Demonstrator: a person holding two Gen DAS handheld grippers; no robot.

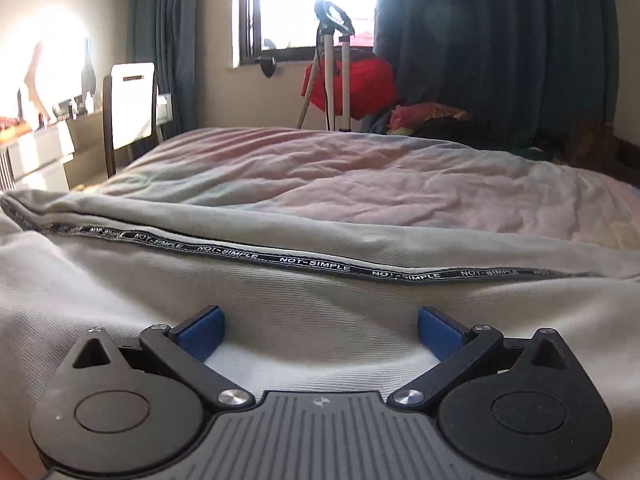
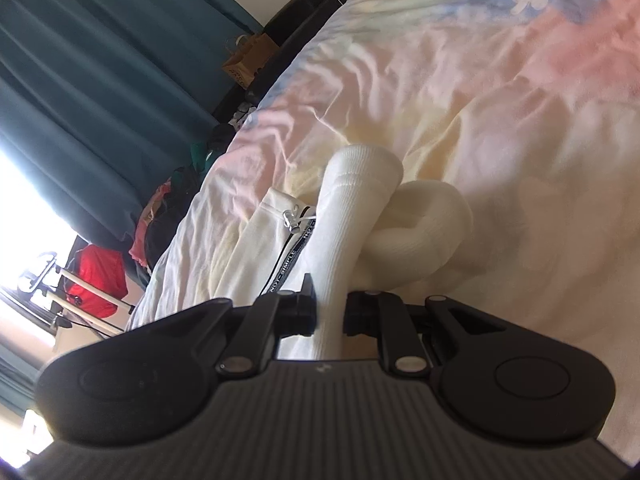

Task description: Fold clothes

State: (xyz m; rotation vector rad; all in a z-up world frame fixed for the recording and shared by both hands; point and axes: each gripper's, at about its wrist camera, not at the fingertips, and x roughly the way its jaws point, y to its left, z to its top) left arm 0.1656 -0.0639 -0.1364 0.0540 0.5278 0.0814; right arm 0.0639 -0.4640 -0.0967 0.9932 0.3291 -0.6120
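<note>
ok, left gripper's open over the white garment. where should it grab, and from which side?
Probably the edge carrying the black NOT-SIMPLE tape. The white garment forms a raised ridge there, standing up off the bedsheet, so pads can close on it. Come from the near side, straight ahead of the open left gripper. The flat cloth under it offers no fold to pinch.

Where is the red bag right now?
In the left wrist view the red bag sits on the floor past the bed, under the window, behind white poles.
</note>
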